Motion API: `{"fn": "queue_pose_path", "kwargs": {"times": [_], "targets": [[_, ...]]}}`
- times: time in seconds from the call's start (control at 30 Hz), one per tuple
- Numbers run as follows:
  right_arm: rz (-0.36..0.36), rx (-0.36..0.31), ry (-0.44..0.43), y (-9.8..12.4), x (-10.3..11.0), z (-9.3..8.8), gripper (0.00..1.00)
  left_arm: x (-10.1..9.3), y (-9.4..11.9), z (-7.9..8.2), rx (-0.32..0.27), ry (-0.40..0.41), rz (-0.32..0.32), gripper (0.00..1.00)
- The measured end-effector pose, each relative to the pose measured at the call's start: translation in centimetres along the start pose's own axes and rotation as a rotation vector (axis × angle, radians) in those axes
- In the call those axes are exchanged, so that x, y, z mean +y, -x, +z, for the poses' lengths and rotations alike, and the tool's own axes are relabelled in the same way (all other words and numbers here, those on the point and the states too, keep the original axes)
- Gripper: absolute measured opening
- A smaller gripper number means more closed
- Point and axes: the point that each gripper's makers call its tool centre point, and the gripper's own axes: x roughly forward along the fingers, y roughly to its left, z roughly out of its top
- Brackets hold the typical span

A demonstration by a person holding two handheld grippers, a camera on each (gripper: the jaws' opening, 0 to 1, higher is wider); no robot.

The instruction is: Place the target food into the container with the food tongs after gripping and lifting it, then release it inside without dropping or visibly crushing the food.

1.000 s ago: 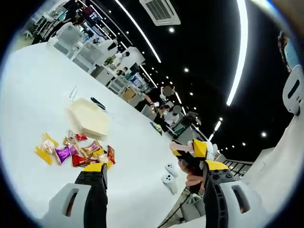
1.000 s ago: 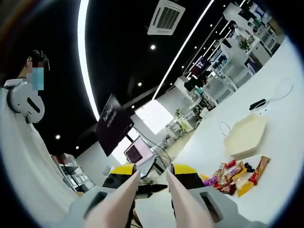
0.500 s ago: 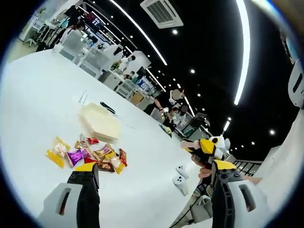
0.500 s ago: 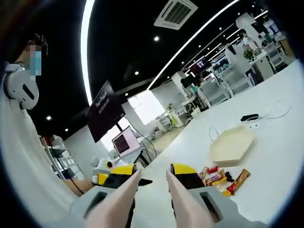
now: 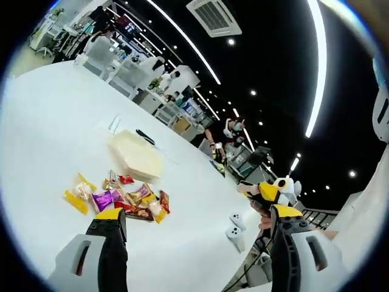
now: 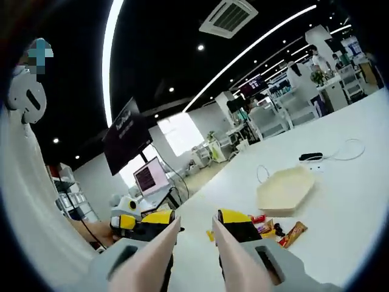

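A pile of several wrapped snacks [image 5: 118, 198] lies on the white table [image 5: 48, 121], just beyond my left jaw. Behind the pile sits a shallow beige container [image 5: 137, 155] with nothing in it. My left gripper [image 5: 197, 213] is held above the table's near side, jaws wide apart and holding nothing. The right gripper [image 5: 267, 193] comes in from the right, held by a hand. In the right gripper view, the snacks [image 6: 276, 230] and the container [image 6: 284, 188] lie ahead to the right. My right gripper [image 6: 194, 218] has a narrow gap between its jaws with nothing in it.
A slim black object [image 5: 144, 137] and a white cable loop [image 5: 114, 125] lie past the container. Two white controllers [image 5: 234, 226] rest near the table's edge. Desks, chairs and people fill the room behind. A monitor [image 6: 151, 176] stands beyond the table.
Both hands have moved, so both views have shifted; the right gripper view now looks more level across the table. Neither gripper's jaw spacing has changed, and nothing on the table has moved.
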Motion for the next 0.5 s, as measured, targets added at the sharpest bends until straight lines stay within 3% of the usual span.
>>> {"fn": "queue_pose_path", "kwargs": {"times": [0.2, 0.37, 0.5], "targets": [[-0.031, 0.047, 0.083, 0.2, -0.6, -0.8, 0.28, 0.0, -0.8, 0.1, 0.031, -0.037, 0.016, 0.99], [-0.015, 0.059, 0.079, 0.0, -0.1, -1.2, 0.28, 0.2, -1.1, 1.5, -0.011, -0.056, 0.034, 0.99], [-0.034, 0.103, 0.096, -0.9, -0.4, -2.8, 0.28, 0.4, -0.7, 2.0, -0.033, -0.063, 0.022, 0.99]]}}
